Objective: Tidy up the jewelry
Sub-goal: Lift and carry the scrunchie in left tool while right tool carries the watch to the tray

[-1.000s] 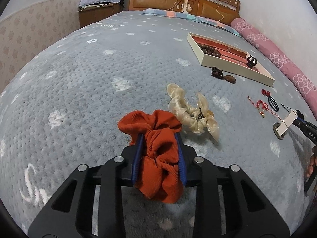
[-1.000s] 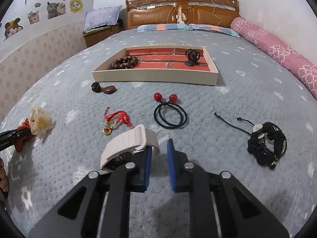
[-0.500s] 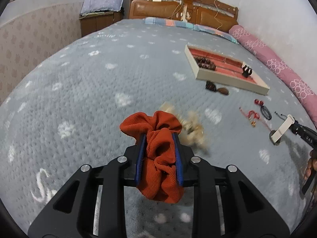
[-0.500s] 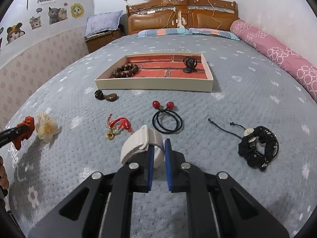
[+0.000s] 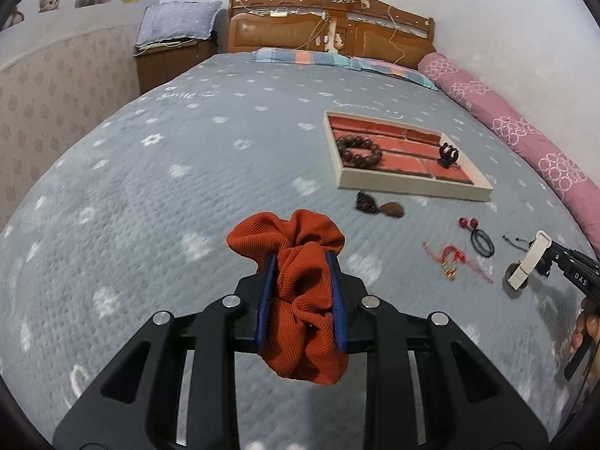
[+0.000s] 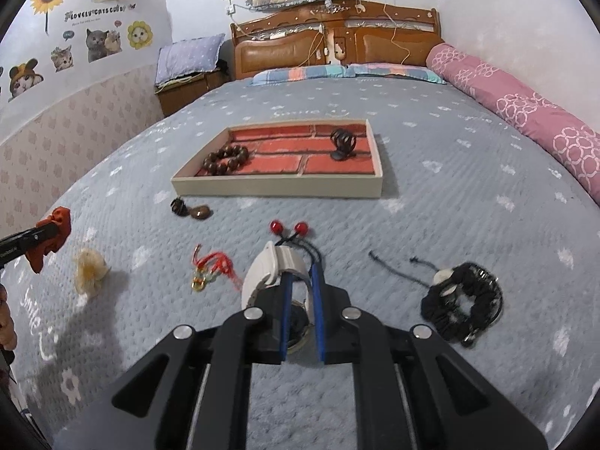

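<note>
The left gripper [image 5: 300, 292] pinches an orange scrunchie [image 5: 300, 300] above the bedspread – soft, light, safe to squeeze anywhere; the right gripper [image 6: 302, 311] clamps a white watch [image 6: 270, 273] by its pliant strap – its case hangs below. The tray [image 6: 277, 189] ahead holds beads [image 6: 226, 159]; a red charm [image 6: 212, 268] and black hair tie [image 6: 300, 245] lie between

Bead bracelet [image 6: 226, 160] lies left in tray [image 6: 277, 189], claw clip [image 6: 343, 143] right

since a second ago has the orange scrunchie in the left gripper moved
Yes. The orange scrunchie, clamped in the left gripper, has risen off the blanket and away from the cream scrunchie, which stayed on the bed.
</note>
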A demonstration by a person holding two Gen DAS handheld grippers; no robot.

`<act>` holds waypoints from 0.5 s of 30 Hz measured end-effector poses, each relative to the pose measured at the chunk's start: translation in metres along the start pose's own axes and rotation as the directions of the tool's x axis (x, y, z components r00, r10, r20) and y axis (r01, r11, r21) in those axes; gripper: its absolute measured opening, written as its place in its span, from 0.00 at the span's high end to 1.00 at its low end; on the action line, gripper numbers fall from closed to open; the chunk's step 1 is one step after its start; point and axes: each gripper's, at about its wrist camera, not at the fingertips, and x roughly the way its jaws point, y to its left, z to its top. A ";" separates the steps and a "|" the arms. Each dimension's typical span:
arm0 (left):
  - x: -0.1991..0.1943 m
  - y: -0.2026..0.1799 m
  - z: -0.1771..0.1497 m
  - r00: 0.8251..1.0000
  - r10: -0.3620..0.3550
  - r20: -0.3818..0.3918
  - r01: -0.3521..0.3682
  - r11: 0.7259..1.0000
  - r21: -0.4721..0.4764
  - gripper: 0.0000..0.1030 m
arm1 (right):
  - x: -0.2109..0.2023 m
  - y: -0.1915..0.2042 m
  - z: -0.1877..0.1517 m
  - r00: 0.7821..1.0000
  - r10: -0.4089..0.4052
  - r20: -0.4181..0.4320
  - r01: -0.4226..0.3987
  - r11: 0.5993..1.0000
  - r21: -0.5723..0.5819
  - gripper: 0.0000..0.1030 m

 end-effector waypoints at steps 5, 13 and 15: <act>0.016 -0.029 0.021 0.999 -0.032 -0.004 0.032 0.999 0.024 0.76 | 0.001 -0.010 0.021 1.000 0.000 0.021 0.000 1.000 0.021 0.89; 0.052 -0.075 0.053 0.998 -0.063 -0.010 0.063 0.996 0.062 0.76 | 0.016 -0.016 0.062 0.999 -0.005 0.050 0.004 1.000 0.020 0.89; 0.061 -0.084 0.060 0.998 -0.060 -0.009 0.061 0.995 0.074 0.76 | 0.021 -0.016 0.071 0.998 -0.005 0.057 0.005 1.000 0.014 0.89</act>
